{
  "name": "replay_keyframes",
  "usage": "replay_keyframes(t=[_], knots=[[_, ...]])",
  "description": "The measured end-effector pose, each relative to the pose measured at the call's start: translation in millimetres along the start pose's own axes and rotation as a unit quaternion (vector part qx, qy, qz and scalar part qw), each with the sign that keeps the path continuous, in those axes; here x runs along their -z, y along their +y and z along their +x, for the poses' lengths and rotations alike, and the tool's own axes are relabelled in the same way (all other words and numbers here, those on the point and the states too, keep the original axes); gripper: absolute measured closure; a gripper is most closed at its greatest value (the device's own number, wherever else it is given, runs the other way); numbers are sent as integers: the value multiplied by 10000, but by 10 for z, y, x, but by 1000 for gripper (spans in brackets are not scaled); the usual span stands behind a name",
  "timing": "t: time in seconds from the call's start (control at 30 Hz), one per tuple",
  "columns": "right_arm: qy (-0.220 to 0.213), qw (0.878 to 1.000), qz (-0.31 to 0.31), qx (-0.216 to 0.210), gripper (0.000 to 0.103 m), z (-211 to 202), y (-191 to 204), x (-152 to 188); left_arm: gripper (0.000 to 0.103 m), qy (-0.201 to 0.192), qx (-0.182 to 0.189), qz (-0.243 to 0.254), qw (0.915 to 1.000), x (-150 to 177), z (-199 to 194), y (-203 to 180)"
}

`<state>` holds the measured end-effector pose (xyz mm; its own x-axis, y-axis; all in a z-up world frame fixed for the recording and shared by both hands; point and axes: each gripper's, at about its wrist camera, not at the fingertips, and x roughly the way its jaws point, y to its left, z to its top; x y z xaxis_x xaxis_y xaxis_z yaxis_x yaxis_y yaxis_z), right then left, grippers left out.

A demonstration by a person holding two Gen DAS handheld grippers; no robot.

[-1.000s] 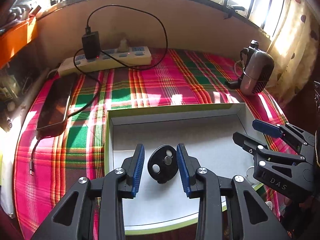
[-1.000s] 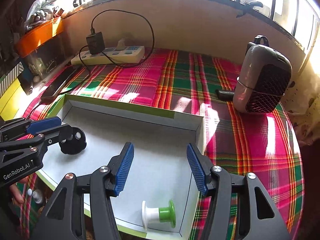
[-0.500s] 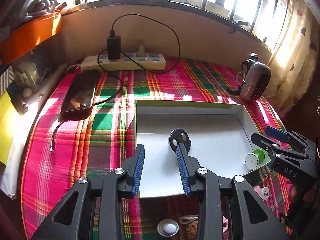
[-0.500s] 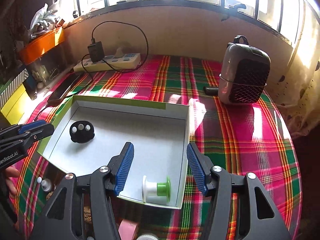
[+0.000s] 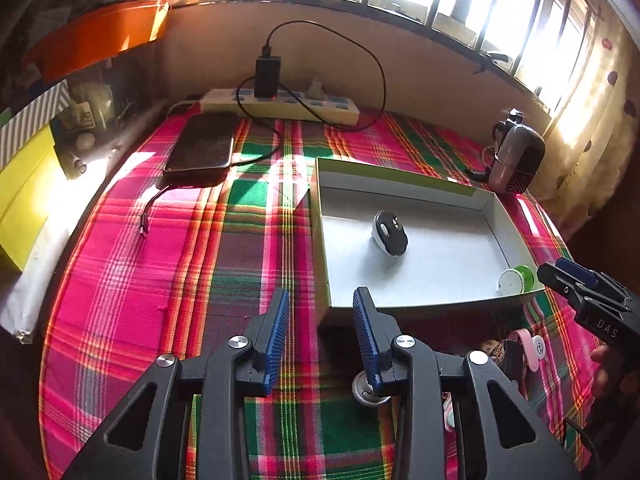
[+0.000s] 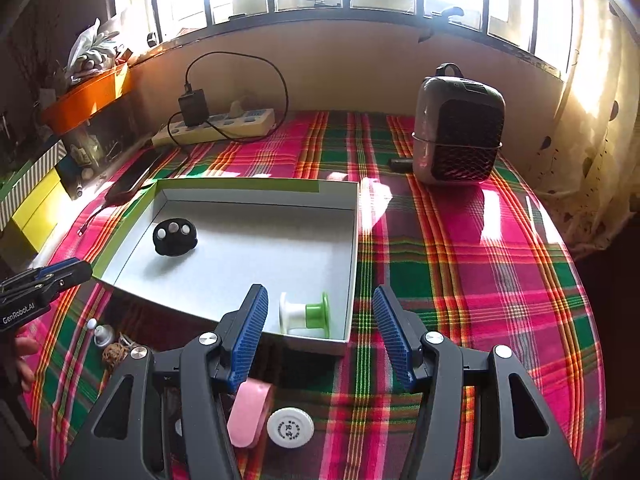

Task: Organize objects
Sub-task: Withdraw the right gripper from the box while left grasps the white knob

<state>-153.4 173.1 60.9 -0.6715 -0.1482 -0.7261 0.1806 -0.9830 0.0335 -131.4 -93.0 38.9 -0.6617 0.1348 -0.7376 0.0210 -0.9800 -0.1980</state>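
Blue pads: ribbed, on black fingers; left gripper [image 5: 320, 330] and right gripper [image 6: 318, 332] both stand apart, nothing between them.
Writing: "GenRobot.AI" on the left gripper's side, "DAS" on the right's.
Below the fingers: pink piece [image 6: 250, 414] and white round cap [image 6: 290, 427] with unreadable print, on the plaid cloth [image 6: 460, 280].
Tray [image 6: 356, 240]: holds a black disc [image 6: 175, 237] and a white-green spool [image 6: 306, 314] in its near corner.
Behind: power strip [image 5: 280, 106], phone [image 5: 202, 148], small heater [image 6: 458, 132].

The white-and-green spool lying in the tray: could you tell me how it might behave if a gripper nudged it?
The spool lies on its side on round flanges, so it would probably roll. The tray walls beside it should stop it quickly. It looks plastic, likely light.
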Motion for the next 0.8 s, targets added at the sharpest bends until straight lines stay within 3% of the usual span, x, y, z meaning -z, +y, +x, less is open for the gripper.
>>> replay_keyframes(t=[0.3,0.8], knots=[[43,9998,156,-77,47,-134,-59,255,71,42,400,109,9991,221,-95,-9],[250,9990,305,-222,47,-230,-197,611,71,120,484,102,9987,440,-158,-22]])
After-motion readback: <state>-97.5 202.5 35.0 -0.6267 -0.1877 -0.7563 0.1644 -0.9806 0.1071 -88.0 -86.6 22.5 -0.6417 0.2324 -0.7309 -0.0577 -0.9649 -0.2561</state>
